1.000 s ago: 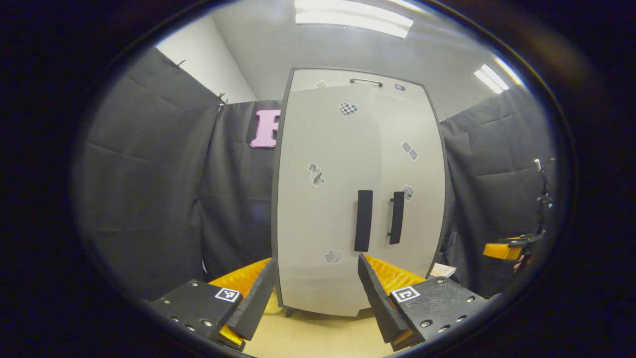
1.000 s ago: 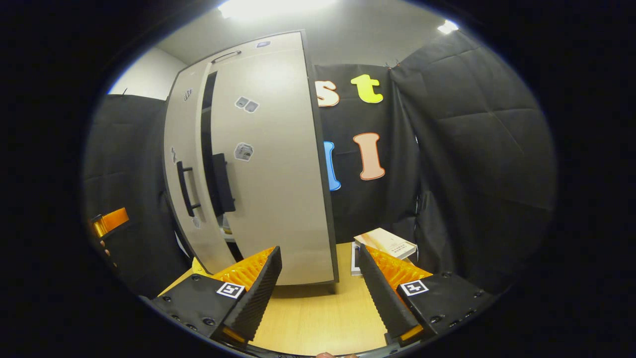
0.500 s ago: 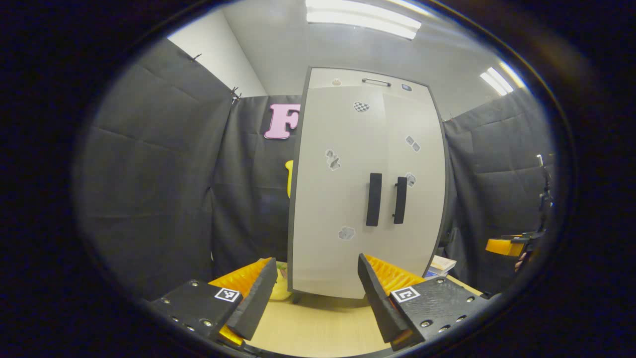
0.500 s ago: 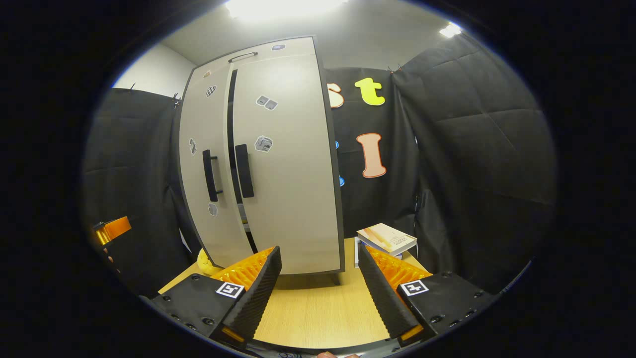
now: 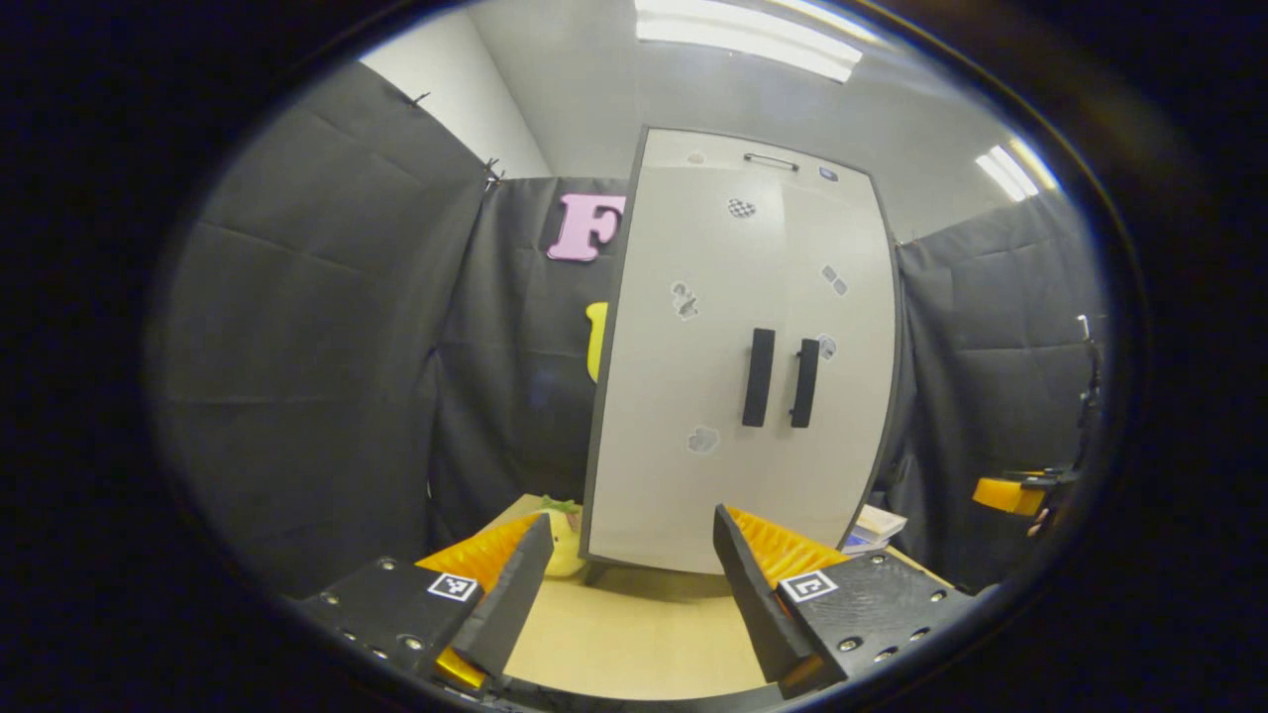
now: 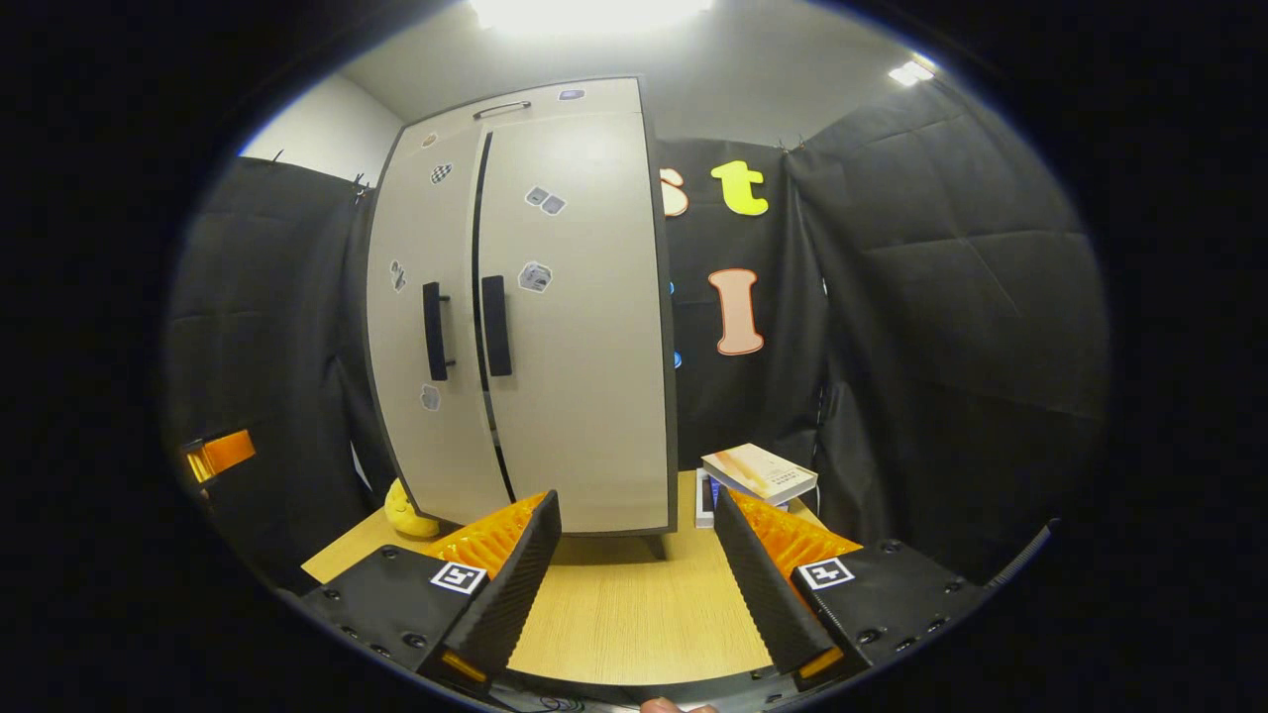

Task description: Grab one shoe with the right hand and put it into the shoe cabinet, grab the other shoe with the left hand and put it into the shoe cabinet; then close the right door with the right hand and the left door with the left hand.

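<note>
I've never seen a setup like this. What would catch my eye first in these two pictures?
The tall pale shoe cabinet stands on the wooden table, its two doors together, their two dark handles side by side at the middle and small stickers dotted over the fronts. Low in each view an open pair of fingers juts forward, the left gripper and the right gripper, both holding nothing. A stack of books lies right of the cabinet, a small yellow toy at its left foot.

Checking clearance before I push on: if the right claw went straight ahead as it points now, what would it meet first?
Probably the right door of the shoe cabinet, low down; bare tabletop lies between. The right claw is open and empty.
</note>
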### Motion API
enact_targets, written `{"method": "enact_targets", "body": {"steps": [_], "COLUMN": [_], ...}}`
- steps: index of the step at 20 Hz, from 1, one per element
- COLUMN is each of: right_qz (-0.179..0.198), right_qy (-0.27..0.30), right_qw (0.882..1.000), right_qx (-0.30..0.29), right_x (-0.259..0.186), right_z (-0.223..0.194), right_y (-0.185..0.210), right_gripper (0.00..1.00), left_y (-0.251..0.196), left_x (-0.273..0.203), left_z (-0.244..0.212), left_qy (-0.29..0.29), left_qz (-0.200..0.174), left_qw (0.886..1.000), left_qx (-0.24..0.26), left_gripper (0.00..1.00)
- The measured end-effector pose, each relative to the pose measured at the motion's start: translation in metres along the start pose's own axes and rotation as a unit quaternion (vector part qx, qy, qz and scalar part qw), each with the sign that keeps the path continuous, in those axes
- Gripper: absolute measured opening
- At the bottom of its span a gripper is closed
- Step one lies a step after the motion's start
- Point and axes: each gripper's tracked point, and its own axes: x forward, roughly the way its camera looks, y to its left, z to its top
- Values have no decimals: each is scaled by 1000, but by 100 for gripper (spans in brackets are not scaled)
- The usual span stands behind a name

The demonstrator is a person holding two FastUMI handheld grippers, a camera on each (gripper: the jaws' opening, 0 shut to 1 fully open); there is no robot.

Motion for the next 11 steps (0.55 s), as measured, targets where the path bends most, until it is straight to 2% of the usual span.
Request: {"method": "enact_targets", "body": {"steps": [8,9,11], "right_qz": [-3,-4,-5], "right_qy": [13,15,22], "right_qw": [1000,1000,1000], "right_qx": [1,-3,-12], "right_x": [-3,-4,-5], "right_z": [-1,0,-1], "right_y": [0,0,1], "right_gripper": [98,92,92], "left_y": [7,9,8], "left_x": [2,2,5], "left_z": [-15,-16,-18], "left_qy": [12,14,15], "left_qz": [5,5,3], "left_qw": [1000,1000,1000], "left_qx": [2,-2,-13], "left_gripper": [94,91,91]}}
